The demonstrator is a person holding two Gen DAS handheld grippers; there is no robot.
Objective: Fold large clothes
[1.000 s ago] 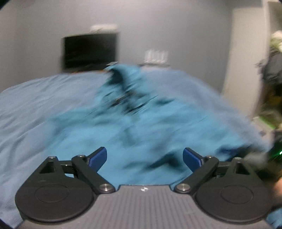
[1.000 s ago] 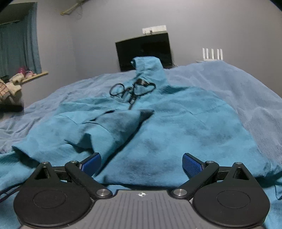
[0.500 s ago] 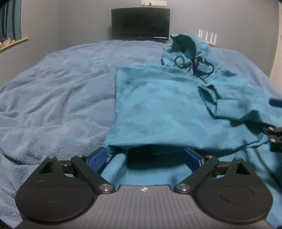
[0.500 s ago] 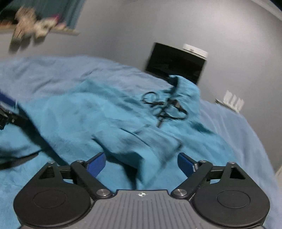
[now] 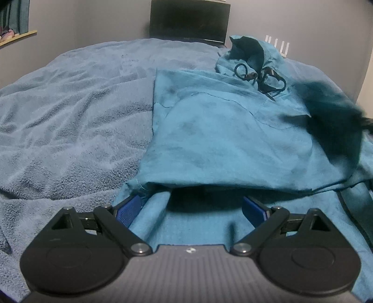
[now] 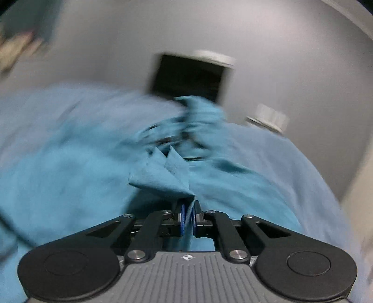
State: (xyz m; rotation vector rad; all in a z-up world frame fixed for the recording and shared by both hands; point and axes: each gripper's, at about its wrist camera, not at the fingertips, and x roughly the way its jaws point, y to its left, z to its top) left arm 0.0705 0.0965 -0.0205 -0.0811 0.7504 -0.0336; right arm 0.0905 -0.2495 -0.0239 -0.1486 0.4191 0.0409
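A teal hoodie point(image 5: 233, 130) lies on the bed with its hood point(image 5: 247, 49) and black drawstrings point(image 5: 261, 79) at the far end. My left gripper point(image 5: 192, 205) stands open at the near hem. Cloth lies between its blue pads point(image 5: 128, 209), which do not press on it. A dark, blurred piece of the hoodie point(image 5: 333, 116) hangs raised at the right. In the blurred right wrist view, my right gripper point(image 6: 188, 209) is shut on a folded flap of the hoodie point(image 6: 163, 177), held above the rest of the garment.
A blue fleece blanket point(image 5: 70, 105) covers the bed to the left of the hoodie. A black screen point(image 5: 188, 21) stands against the grey wall behind the bed, with white antennas point(image 5: 277, 44) beside it. A shelf point(image 5: 16, 38) is at the far left.
My right gripper went from wide open to shut on a flap of the hoodie and lifted it. My left gripper swung down to the hem, then stayed there, open.
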